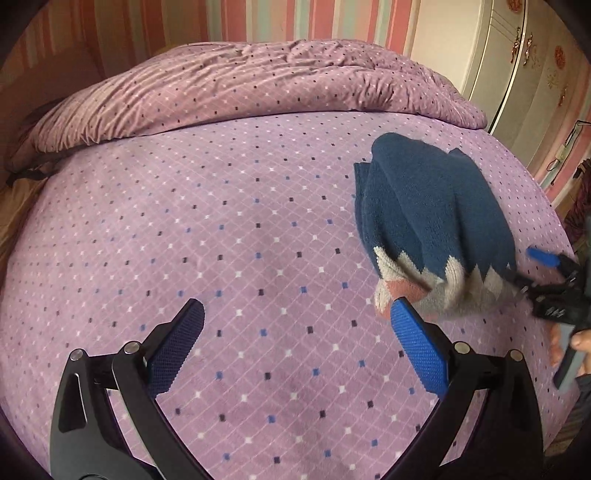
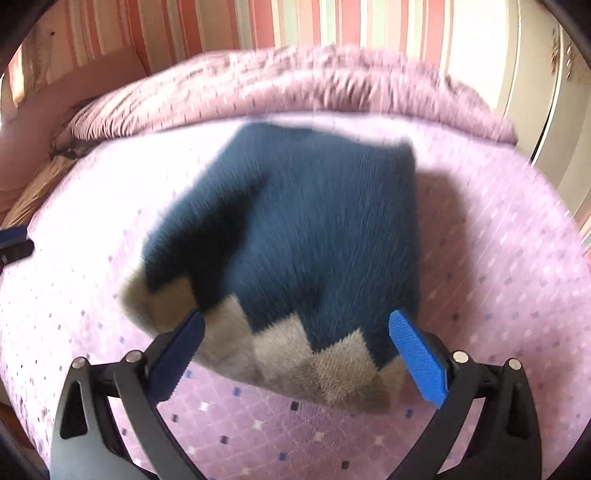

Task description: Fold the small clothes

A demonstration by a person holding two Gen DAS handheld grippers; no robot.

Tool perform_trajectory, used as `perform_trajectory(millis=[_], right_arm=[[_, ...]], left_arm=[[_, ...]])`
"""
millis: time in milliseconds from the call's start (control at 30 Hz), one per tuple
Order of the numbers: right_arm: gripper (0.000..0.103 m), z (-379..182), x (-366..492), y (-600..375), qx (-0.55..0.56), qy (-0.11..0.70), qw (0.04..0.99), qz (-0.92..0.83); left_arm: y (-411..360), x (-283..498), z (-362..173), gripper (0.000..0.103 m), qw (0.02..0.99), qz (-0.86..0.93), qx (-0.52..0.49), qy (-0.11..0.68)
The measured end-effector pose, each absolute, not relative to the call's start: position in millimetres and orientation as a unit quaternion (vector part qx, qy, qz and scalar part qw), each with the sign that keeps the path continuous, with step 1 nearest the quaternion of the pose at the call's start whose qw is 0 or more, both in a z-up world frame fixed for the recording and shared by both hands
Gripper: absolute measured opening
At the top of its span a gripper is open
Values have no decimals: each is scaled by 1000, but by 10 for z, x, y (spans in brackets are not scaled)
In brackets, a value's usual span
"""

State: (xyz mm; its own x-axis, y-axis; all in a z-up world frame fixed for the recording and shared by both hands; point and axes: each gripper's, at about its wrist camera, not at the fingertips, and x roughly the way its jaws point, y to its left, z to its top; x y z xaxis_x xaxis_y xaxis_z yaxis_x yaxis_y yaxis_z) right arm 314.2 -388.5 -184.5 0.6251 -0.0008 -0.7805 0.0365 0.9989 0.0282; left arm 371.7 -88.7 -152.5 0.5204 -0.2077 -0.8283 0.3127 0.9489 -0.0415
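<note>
One bed [image 1: 258, 240], purple dotted cover. One rumpled quilt [image 1: 240, 81] at 12 o'clock. One blue sweater [image 1: 436, 206], grey zigzag hem, at your 2 o'clock. Your left claw [image 1: 295, 332] open, empty. Right claw [image 2: 295, 332] gaping around hem, blurred. No legible writing.

A dark teal-blue knitted garment [image 1: 436, 206] is edged with a grey zigzag band, and a patch of salmon pink is seen at its hem. The lilac bed cover [image 1: 236, 236] is crossed by a pale diamond grid dotted with white, blue and dark squares. The crumpled mauve quilt [image 1: 258, 81] is patterned likewise. The striped wallpaper [image 1: 295, 18] is banded in pink, cream and pale green. Black gripper frames are fitted with blue textured pads [image 1: 419, 349].
</note>
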Motion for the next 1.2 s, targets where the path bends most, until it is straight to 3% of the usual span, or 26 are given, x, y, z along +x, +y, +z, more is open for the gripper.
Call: perform_trajectory(millis=[233, 700, 1200], right_arm=[[101, -1404, 2610, -3540, 14, 367, 928, -59], [101, -2303, 2087, -3308, 63, 359, 927, -88], [101, -1535, 1222, -2751, 32, 367, 927, -68]], left_arm=[[-655, 3474, -1528, 100, 870, -123, 46, 476], [-150, 2801, -2290, 100, 891, -66, 2, 449], [129, 1858, -1311, 100, 907, -40, -3, 419]])
